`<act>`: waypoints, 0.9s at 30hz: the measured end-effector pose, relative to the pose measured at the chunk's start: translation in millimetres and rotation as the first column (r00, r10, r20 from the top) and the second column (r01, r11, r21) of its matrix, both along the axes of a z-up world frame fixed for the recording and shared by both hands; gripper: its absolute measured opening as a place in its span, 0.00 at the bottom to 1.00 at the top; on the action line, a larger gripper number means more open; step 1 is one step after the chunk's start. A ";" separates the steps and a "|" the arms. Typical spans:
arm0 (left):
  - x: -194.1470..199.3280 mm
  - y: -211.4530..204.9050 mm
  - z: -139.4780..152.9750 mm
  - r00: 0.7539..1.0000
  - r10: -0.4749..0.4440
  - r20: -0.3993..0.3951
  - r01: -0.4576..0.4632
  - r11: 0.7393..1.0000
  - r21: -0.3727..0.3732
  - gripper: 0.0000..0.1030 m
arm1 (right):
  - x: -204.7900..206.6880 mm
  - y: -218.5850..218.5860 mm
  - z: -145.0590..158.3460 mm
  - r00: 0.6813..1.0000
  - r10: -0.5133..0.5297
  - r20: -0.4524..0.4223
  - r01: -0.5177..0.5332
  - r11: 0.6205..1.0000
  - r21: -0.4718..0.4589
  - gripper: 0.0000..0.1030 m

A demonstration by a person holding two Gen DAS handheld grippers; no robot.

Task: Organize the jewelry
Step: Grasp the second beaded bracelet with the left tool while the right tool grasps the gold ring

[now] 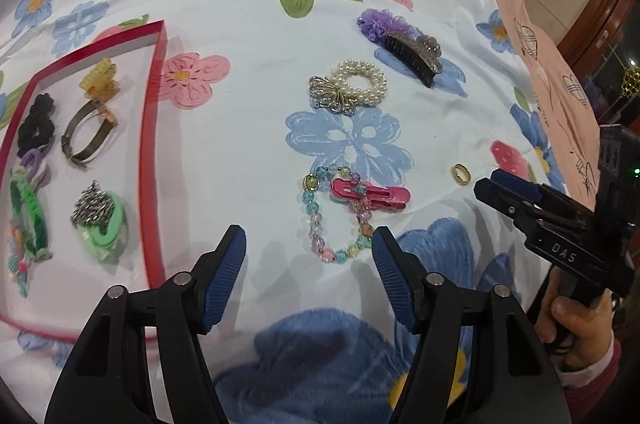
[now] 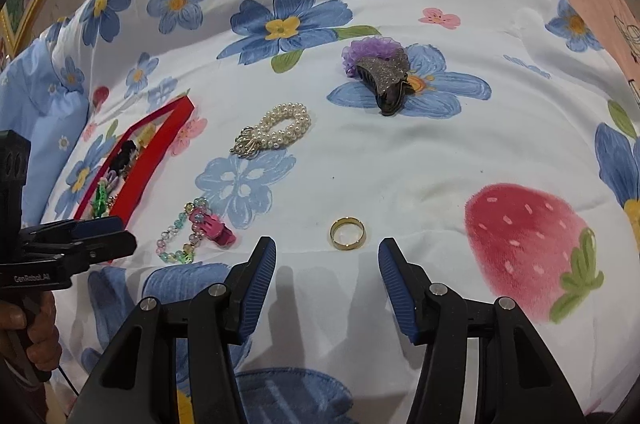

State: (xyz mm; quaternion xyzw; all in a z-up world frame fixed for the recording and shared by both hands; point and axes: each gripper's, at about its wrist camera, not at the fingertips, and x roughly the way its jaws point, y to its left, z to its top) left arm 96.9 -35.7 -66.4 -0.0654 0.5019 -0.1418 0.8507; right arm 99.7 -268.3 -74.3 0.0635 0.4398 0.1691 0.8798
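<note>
Both grippers, left (image 1: 309, 247) and right (image 2: 327, 259), stand half open, empty, above round glossy bead bracelet (image 1: 336, 220) and smooth gold ring (image 2: 347, 233).

Open floral bedsheet (image 1: 248, 128) is found between the red tray (image 1: 154, 160) on the left and the items in the middle; passage there is unobstructed. The tray's raised rim bars low entry from the right. Directly ahead of the left gripper (image 1: 309, 244), the beaded bracelet (image 1: 320, 224) and pink clip (image 1: 372, 196) lie touching. The gold ring (image 2: 347, 233) lies alone just beyond the open right gripper (image 2: 327, 256), with clear sheet around it.
</note>
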 end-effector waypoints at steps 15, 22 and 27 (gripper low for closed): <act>19.6 -22.8 -26.9 0.996 -0.090 -0.029 0.091 0.995 0.040 0.24 | 22.1 10.3 -26.6 1.000 -0.003 -0.022 0.001 0.996 -0.091 0.29; 18.6 -18.1 -23.0 0.995 -0.097 -0.026 0.096 0.995 -0.021 0.07 | 16.9 11.0 -22.0 1.000 -0.001 -0.005 0.000 0.996 -0.085 0.23; 7.4 -9.0 -2.0 0.997 -0.080 0.022 0.081 0.995 -0.051 0.06 | 12.8 11.5 -9.4 1.000 0.008 0.013 -0.007 0.998 -0.055 0.23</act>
